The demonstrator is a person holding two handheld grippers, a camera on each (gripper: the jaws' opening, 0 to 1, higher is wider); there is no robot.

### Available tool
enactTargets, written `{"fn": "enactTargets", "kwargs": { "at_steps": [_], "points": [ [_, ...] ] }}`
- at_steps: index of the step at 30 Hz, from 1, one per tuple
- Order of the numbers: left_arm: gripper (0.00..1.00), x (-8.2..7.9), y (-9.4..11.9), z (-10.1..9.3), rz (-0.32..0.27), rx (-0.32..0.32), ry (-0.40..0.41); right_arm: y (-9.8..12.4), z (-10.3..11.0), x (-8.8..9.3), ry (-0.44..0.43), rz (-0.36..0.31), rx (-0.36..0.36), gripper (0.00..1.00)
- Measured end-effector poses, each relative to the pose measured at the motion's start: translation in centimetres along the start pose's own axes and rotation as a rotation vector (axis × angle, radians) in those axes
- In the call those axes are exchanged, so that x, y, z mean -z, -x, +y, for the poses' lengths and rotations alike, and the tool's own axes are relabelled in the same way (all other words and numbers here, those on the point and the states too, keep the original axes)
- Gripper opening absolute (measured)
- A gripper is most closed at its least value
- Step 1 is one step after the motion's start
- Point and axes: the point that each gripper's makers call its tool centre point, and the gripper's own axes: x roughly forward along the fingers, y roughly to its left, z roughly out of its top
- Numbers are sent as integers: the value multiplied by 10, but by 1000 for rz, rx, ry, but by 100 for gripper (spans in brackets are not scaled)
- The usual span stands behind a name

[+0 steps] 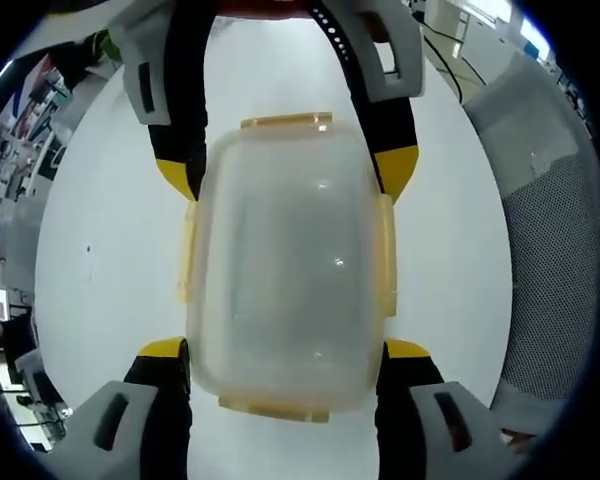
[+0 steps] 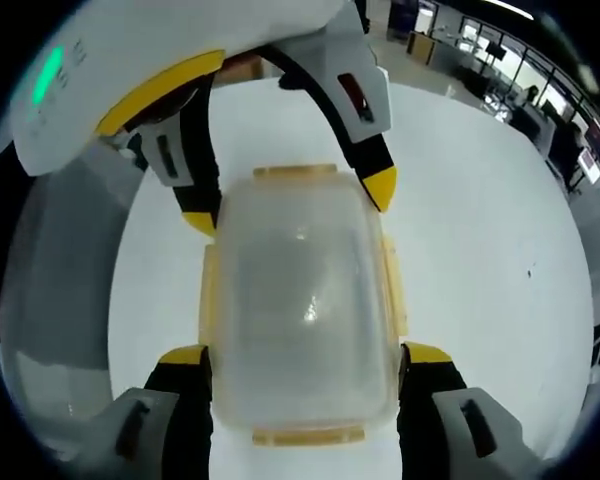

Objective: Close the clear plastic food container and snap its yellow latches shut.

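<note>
Clear plastic, with the lid on top, the food container (image 1: 288,270) lies on the round white worktop (image 1: 110,250), between two grippers that face each other. In the left gripper view, the left gripper (image 1: 285,365) has its jaws spread wide, one on each long side of the box at the near end, while the right gripper (image 1: 285,175) straddles the far end the same way; the right gripper view mirrors this. Both seem placed to steady the box. The yellow latches (image 1: 385,255) along the sides appear flat against the walls, though whether they are snapped cannot be told.
</note>
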Motion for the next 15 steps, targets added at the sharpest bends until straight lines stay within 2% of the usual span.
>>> {"fn": "enactTargets", "kwargs": {
  "at_steps": [15],
  "points": [
    [76, -3, -3, 9, -13, -2, 17, 0, -10, 3, 11, 12, -5, 76]
  ]
}}
